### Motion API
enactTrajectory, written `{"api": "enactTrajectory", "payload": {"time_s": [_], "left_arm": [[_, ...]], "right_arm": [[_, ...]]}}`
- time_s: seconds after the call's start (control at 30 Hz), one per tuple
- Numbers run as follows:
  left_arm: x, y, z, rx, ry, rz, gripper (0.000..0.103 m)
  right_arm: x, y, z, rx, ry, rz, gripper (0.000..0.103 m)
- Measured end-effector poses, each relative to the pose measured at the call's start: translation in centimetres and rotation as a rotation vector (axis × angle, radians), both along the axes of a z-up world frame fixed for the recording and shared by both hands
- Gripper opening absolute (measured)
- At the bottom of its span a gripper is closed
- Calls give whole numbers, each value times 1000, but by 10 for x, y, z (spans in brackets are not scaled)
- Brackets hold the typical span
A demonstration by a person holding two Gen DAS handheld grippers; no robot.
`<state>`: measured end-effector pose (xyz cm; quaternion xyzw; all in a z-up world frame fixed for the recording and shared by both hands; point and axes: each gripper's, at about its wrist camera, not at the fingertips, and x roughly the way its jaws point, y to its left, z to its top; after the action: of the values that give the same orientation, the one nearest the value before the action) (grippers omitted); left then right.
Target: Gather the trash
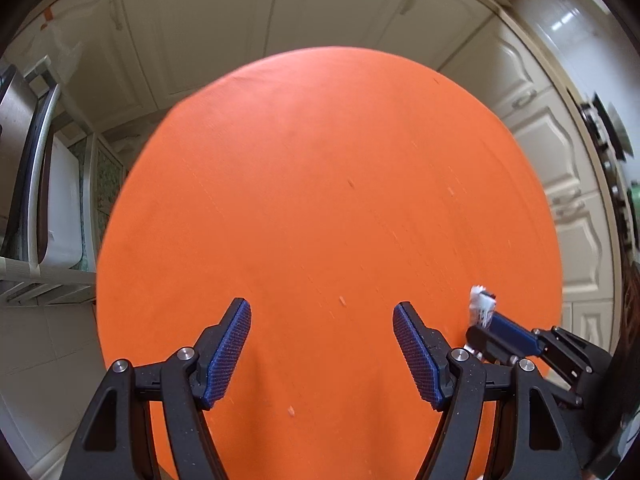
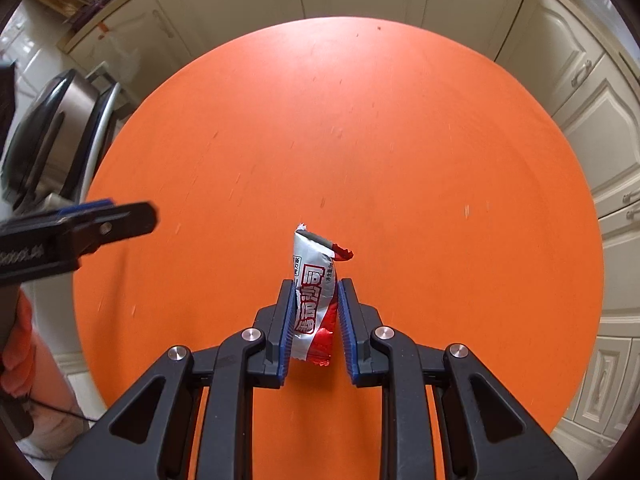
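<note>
My right gripper (image 2: 314, 320) clamps the red-and-silver wrapper (image 2: 316, 304) upright between its pads, above the orange table (image 2: 400, 140) | my left gripper (image 1: 322, 354) gapes wide, holding nothing

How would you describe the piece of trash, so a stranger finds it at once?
Look over the round orange table. Above its near part, the right gripper pinches a wrapper between its blue pads. It is silver and red with printed characters, torn open on top.

wrapper (image 2: 314, 300) between right gripper (image 2: 316, 320) jaws | above table (image 2: 440, 160)
</note>
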<state>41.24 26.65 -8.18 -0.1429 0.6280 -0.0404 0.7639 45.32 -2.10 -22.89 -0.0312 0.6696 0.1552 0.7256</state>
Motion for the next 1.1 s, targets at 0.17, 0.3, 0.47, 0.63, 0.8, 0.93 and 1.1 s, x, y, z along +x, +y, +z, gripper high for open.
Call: {"api": "enactTrajectory", "payload": {"time_s": [0.17, 0.3, 0.47, 0.63, 0.8, 0.93, 1.1], "left_arm": [[-37, -35, 3, -5, 7, -52, 69], [-60, -59, 5, -12, 15, -76, 69], [-73, -88, 12, -14, -9, -52, 69], [-76, -106, 6, -8, -5, 0, 69], [-72, -121, -9, -11, 1, 81, 69], [-61, -144, -21, -5, 29, 39, 67], [-47, -168, -33, 69, -7, -29, 30]], "right_arm": [[-44, -11, 11, 30, 19, -31, 47], [-64, -40, 25, 83, -12, -111, 68], [-80, -84, 42, 75, -69, -173, 69], [-90, -123, 43, 39, -108, -227, 69], [-88, -162, 34, 67, -90, -307, 69], [-80, -179, 23, 90, -72, -332, 69], [-73, -194, 15, 134, -44, -347, 69]]}}
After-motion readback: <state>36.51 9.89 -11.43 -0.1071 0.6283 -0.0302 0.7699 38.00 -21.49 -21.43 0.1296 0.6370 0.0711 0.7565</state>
